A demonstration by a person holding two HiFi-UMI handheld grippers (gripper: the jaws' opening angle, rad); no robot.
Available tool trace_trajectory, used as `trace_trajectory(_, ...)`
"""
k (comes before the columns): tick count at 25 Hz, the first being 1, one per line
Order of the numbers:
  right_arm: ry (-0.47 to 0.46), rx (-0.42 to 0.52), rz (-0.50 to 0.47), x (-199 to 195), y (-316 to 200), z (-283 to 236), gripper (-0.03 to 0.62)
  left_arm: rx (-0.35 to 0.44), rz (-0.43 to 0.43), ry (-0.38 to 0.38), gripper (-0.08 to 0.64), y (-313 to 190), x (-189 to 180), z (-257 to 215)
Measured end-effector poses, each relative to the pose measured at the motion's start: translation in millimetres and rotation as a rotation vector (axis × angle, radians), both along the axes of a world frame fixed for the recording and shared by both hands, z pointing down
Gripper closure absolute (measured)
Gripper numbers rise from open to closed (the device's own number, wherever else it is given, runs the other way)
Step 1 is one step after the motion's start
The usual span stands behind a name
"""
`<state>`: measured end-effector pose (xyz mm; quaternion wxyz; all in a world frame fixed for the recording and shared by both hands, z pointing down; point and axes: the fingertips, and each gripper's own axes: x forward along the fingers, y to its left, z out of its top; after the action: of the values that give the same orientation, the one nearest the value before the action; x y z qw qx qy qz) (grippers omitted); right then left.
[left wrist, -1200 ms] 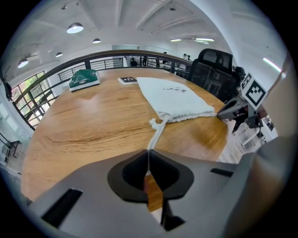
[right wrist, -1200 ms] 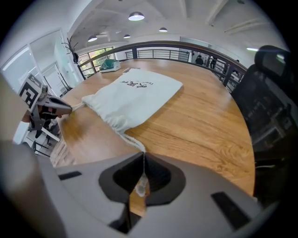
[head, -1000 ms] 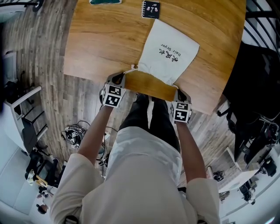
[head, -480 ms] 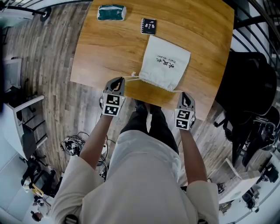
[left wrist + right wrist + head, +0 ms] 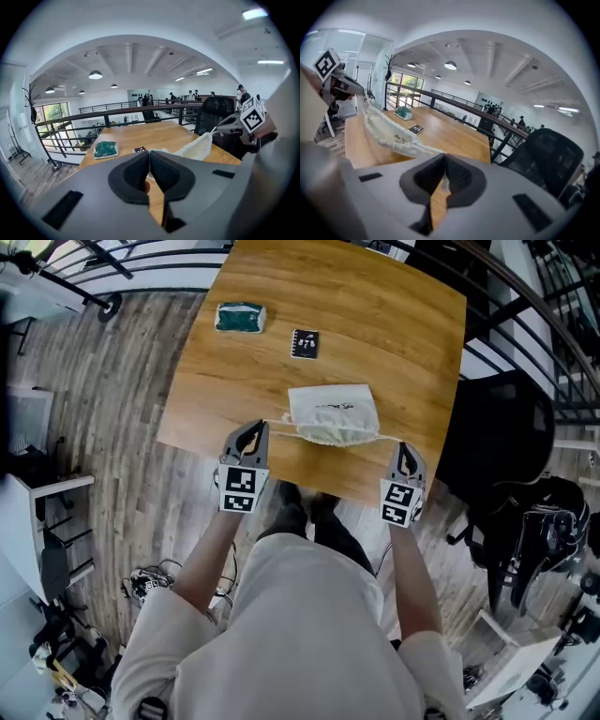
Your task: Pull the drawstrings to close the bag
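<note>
Wooden table (image 5: 394,324), near edge: left hand-held gripper (image 5: 255,430) & right hand-held gripper (image 5: 405,448), jaws of both pressed together, each pinching a drawstring (image 5: 279,433). Bag (image 5: 333,409) lies between & just beyond them, mouth bunched. Soft, light cloth; thin cord prob. slippery, so hold the cords, not the fabric. Farther off: black card (image 5: 304,343), green pouch (image 5: 240,318).

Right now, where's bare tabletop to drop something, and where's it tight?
Free: the far right of the table, beyond the bag and right of the black card; also the strip between the green pouch and the left tool. Crowded: the near edge, where drawstrings run from the bag to the left tool and right tool.
</note>
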<state>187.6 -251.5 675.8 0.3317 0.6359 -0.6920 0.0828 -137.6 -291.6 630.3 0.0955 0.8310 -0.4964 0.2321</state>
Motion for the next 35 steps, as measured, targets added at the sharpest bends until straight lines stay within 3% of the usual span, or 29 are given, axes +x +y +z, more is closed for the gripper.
trace_trajectory(9,-0.004,0.117,-0.037,5,-7,-57,0.584,0.117,-0.013,0.044,0.560,3,22,-66)
trace_trajectory(15,0.068,0.200,-0.044,21,-14,-92,0.584,0.228,-0.004,0.052,0.560,5,33,-122)
trace_trajectory(23,0.132,0.330,0.002,49,-29,-156,0.584,0.320,-0.031,0.070,0.560,4,30,-175)
trace_trajectory(35,0.098,0.488,0.143,91,-47,-223,0.584,0.433,-0.023,0.082,0.560,14,50,-218)
